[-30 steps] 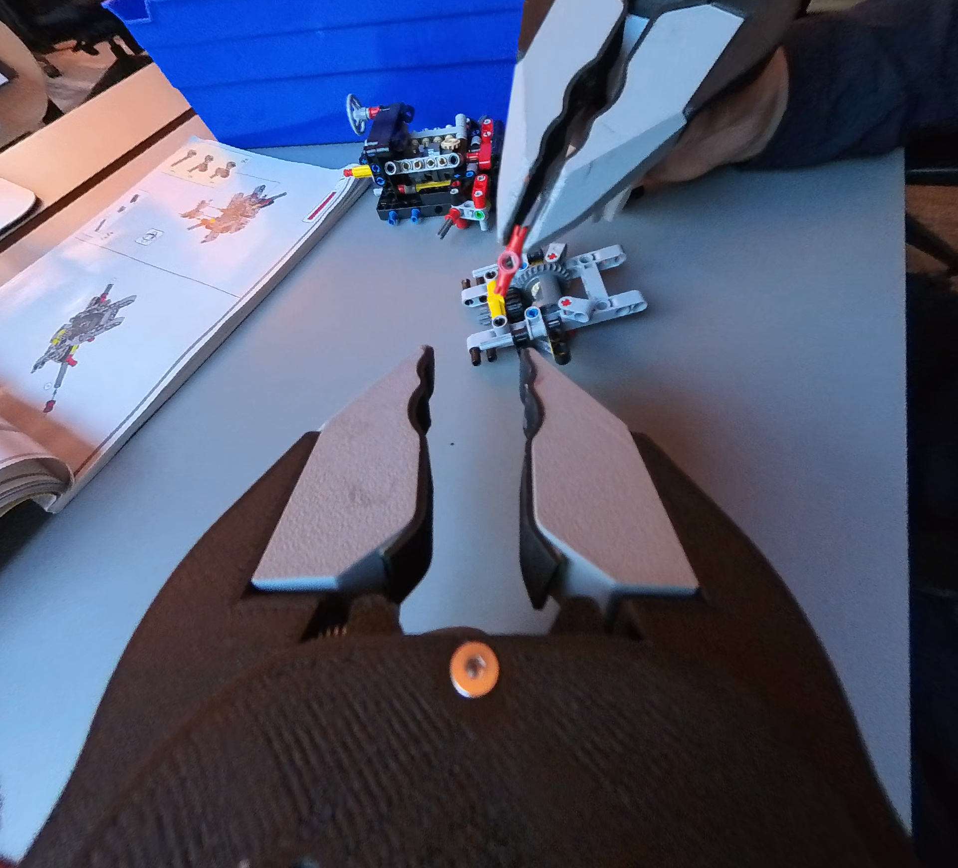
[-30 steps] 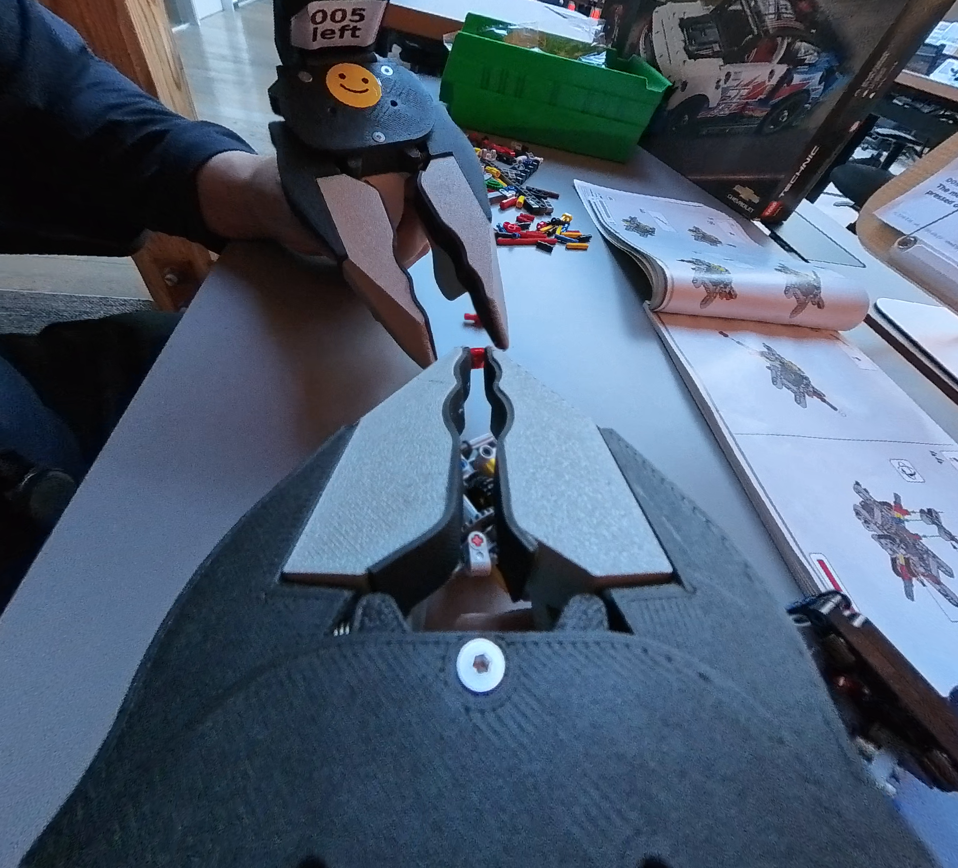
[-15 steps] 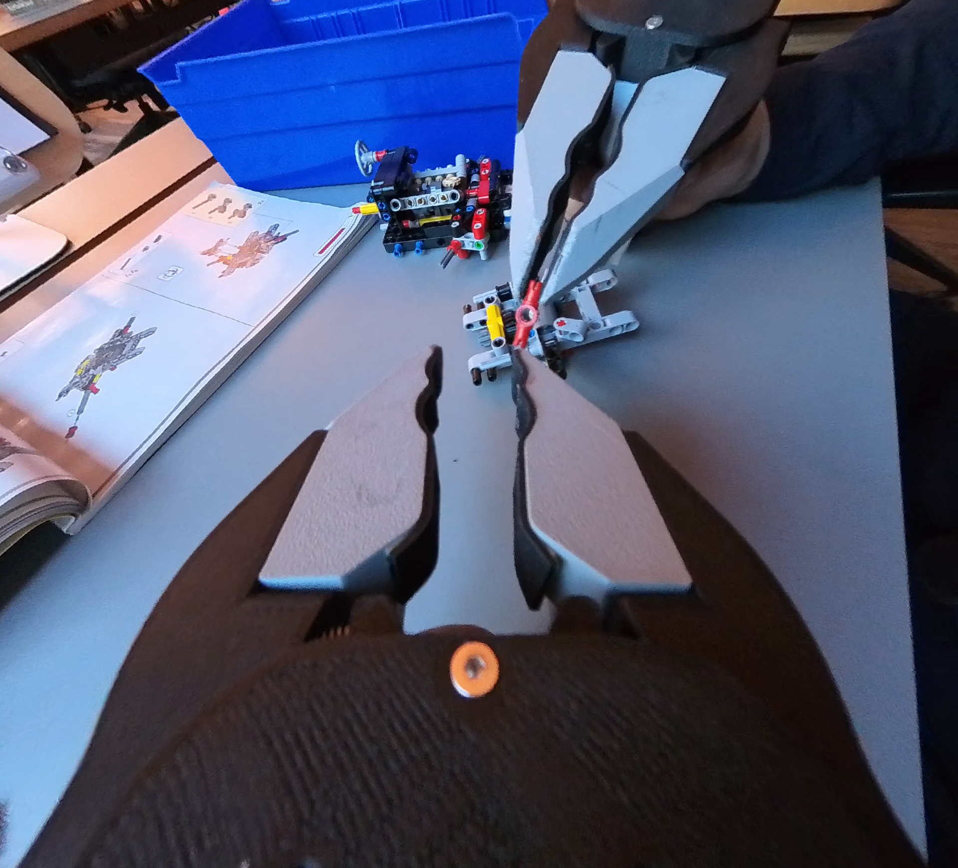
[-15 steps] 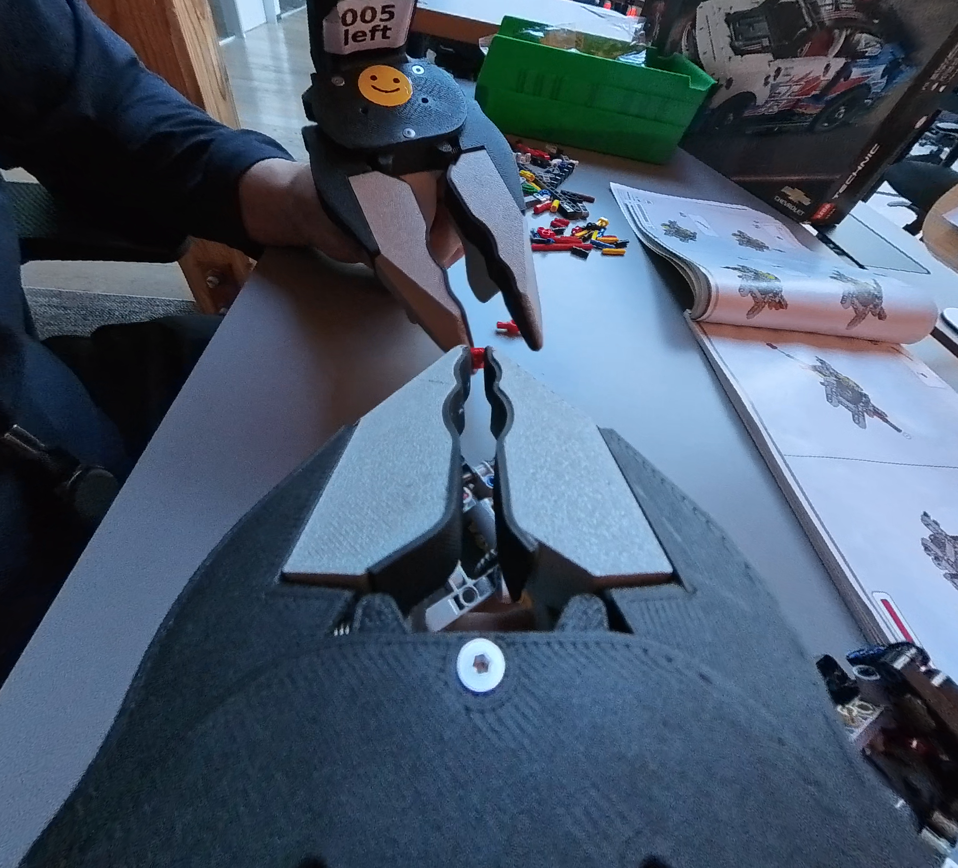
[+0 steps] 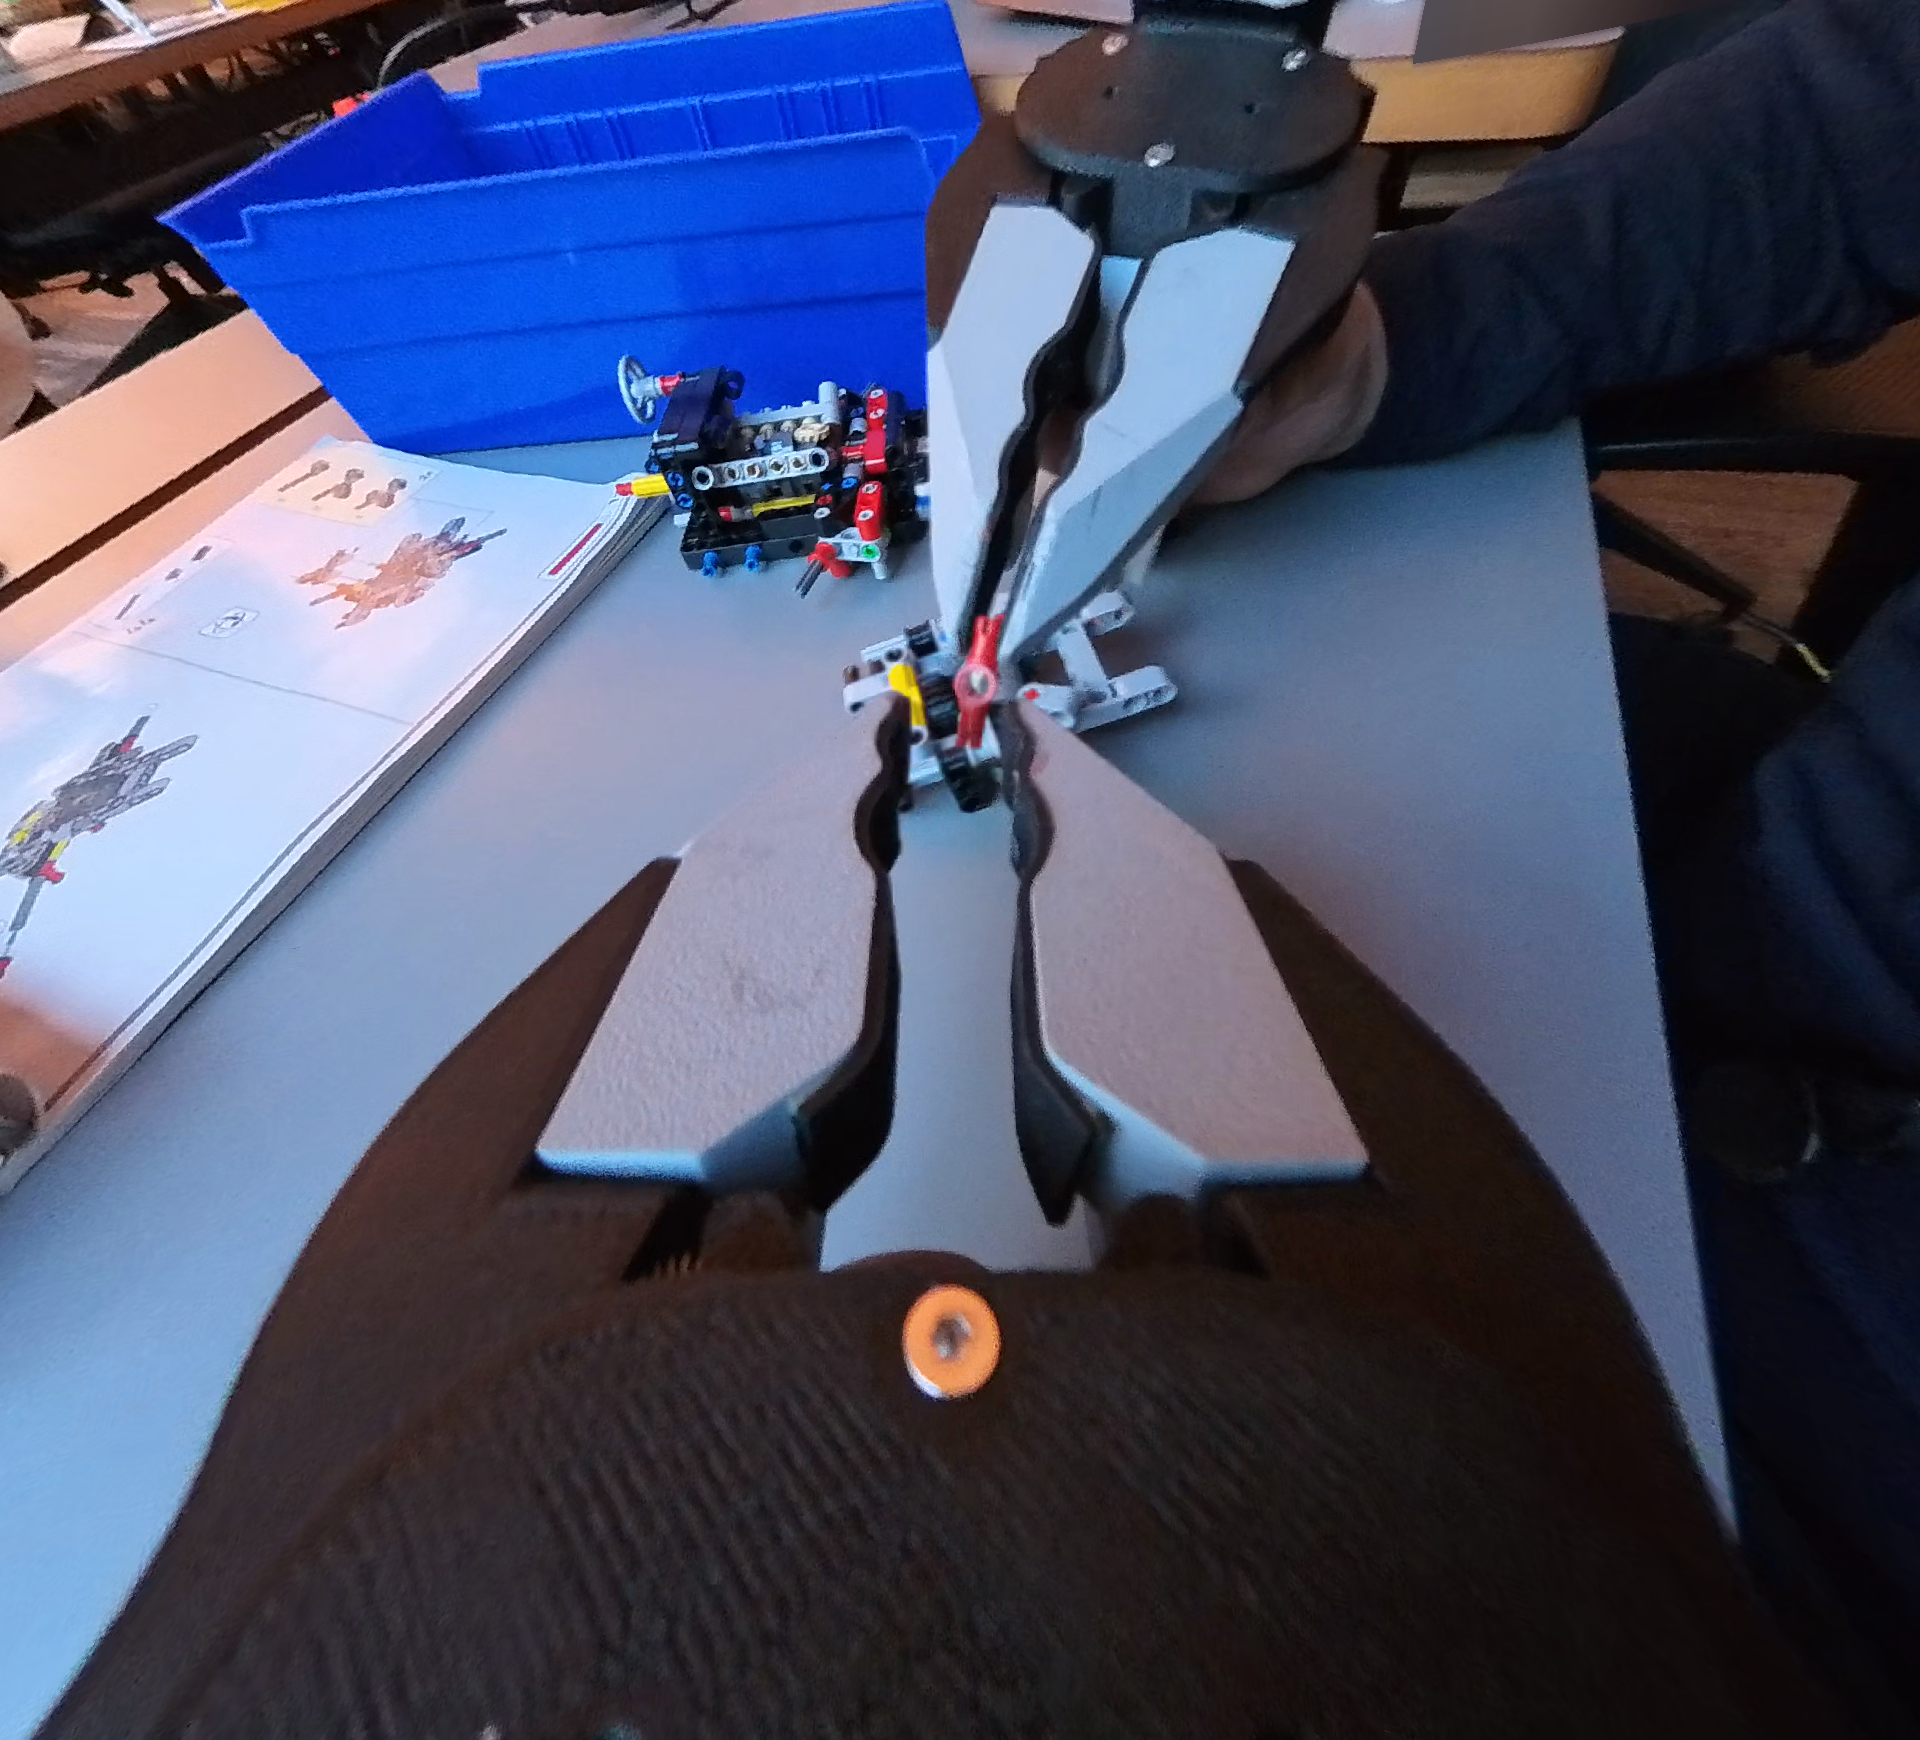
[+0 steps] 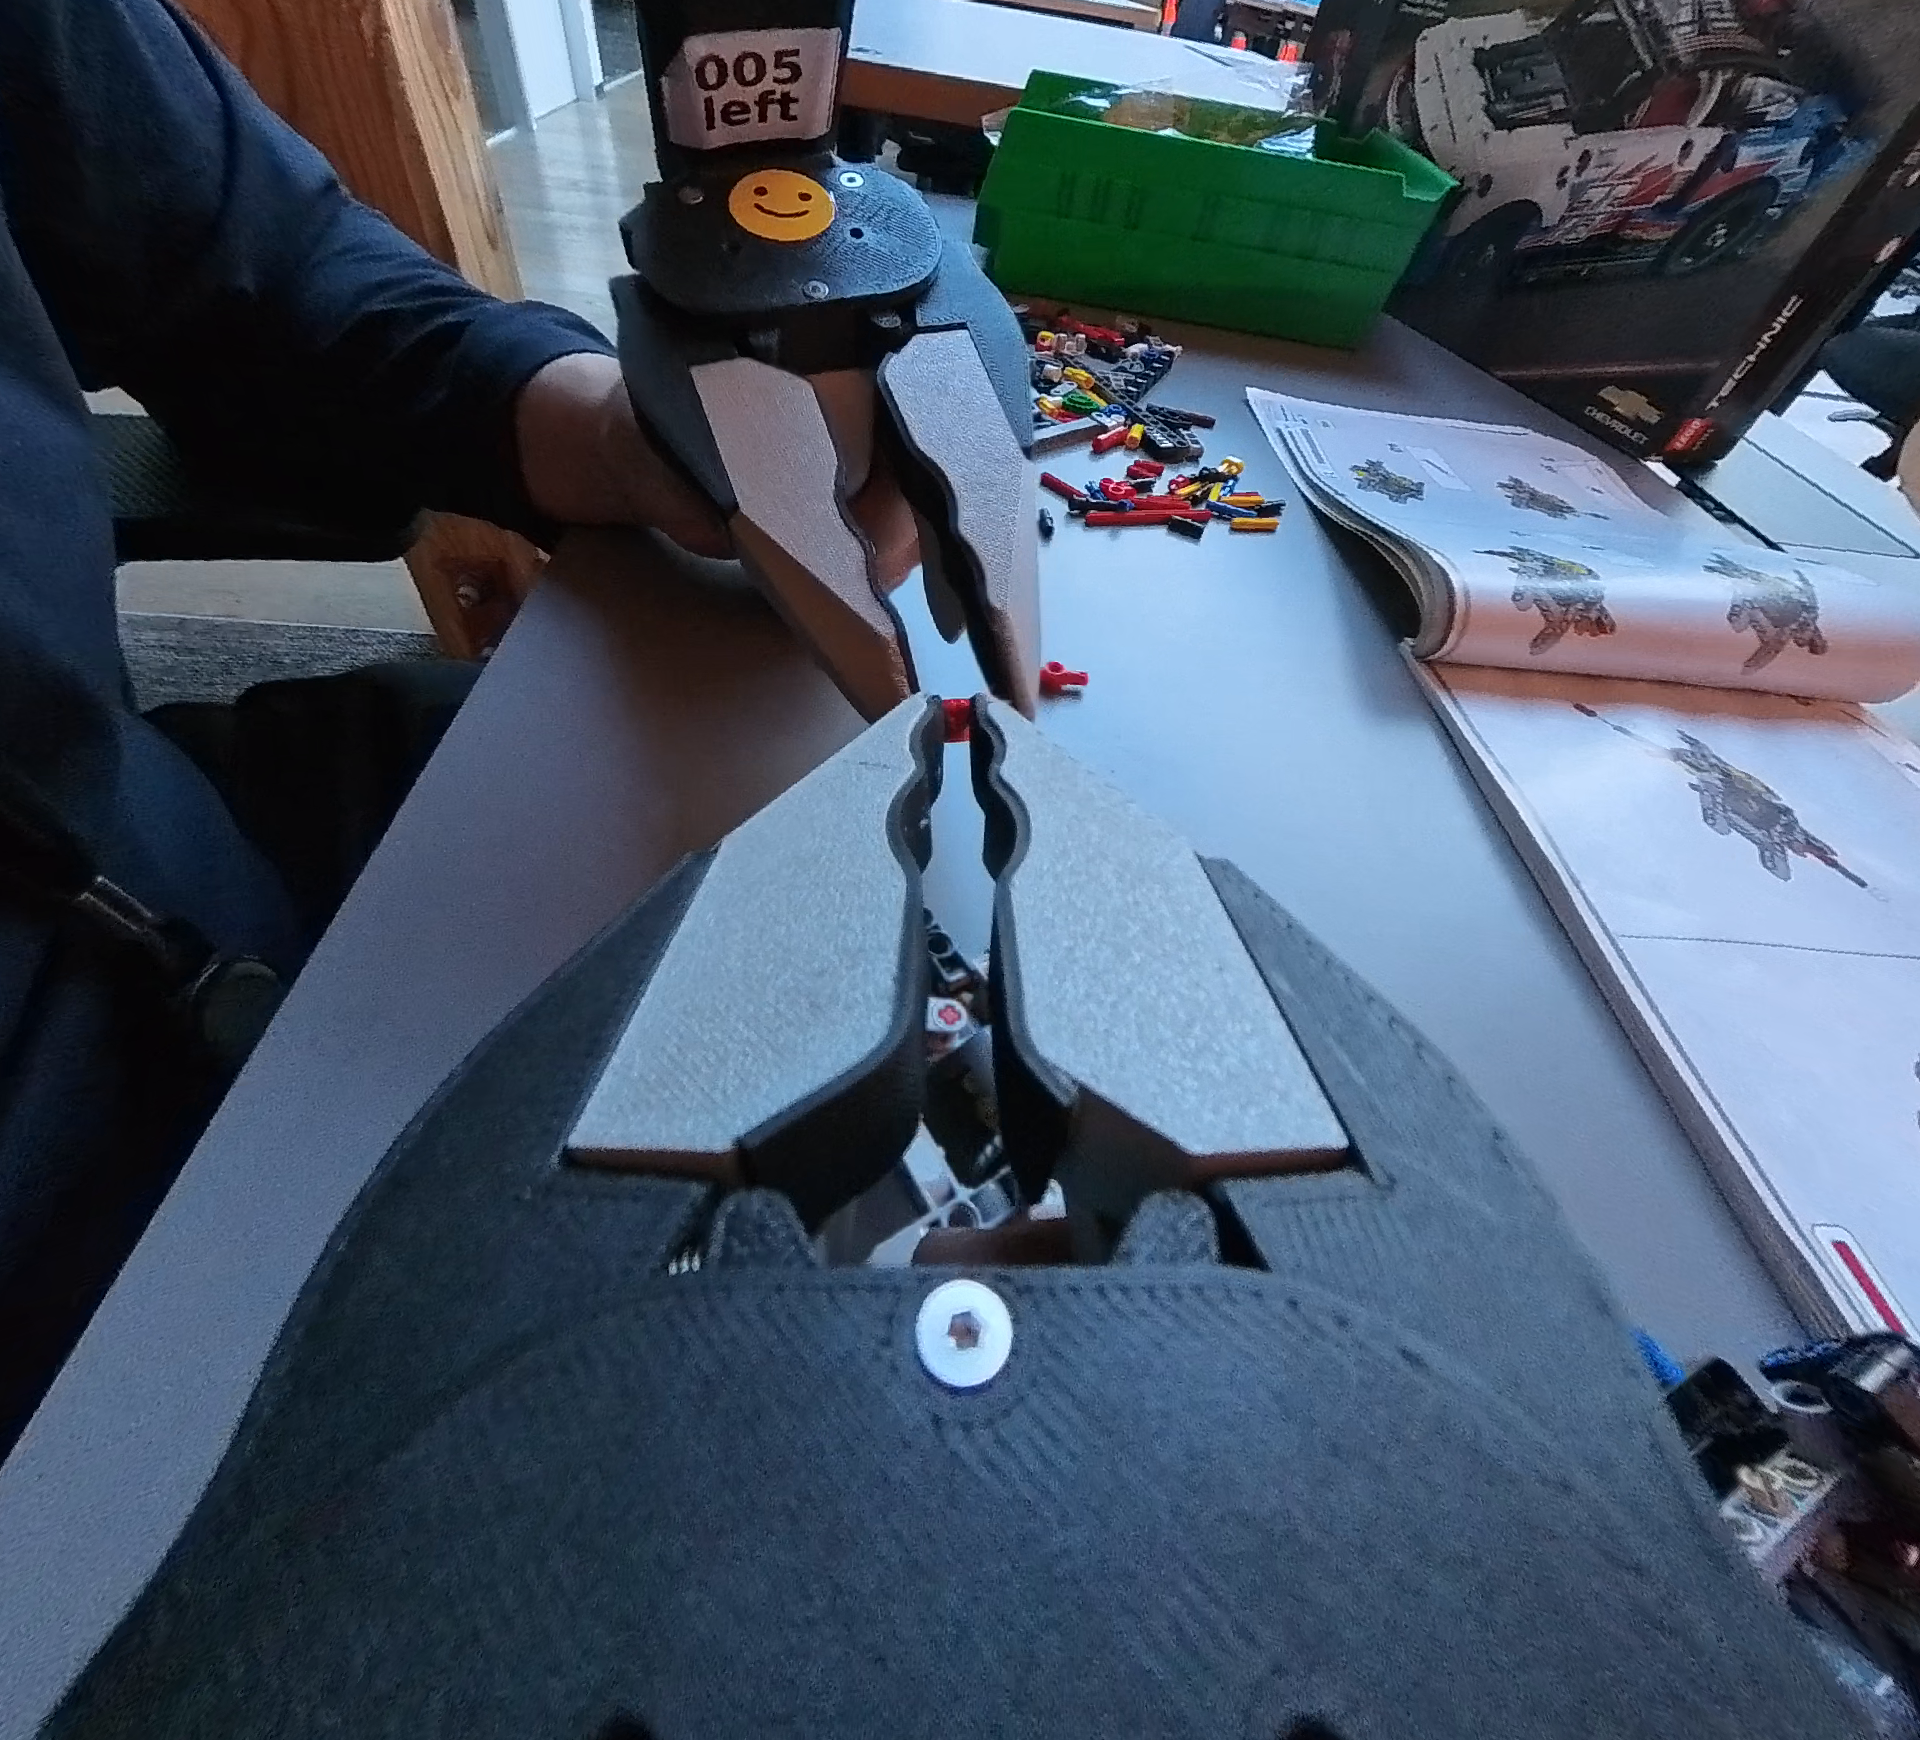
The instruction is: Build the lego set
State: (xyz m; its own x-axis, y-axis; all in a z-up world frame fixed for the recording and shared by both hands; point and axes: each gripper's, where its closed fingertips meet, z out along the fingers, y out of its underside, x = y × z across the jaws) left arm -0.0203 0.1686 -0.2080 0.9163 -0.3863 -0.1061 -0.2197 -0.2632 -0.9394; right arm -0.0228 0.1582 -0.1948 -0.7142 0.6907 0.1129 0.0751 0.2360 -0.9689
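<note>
Pinched at the very tips of the right gripper: 1 small red connector, pads tight on its upper end, lower end hanging against a grey frame assembly. Resting on the table between the instruction booklet and the edge by the person's sleeve, that assembly.

Straddling its near end, the left gripper, 2 fingers a little apart with the yellow and black parts between them. Impossible to tell whether either pad actually presses.

Further off, toward the far edge: a black build in front of a blue bin. Just beside the left fingertips in the right wrist view, 1 loose red piece; beyond it, a scatter of small parts before a green bin.

Likely trouble: with so thin a hold, twisting or popping of the connector out of the tips under any sideways push. With no firm grip on the frame, sliding or tipping of the light assembly across the smooth top. With 4 fingertips crowded together, knocking tip against tip and jolting the connector off line.
</note>
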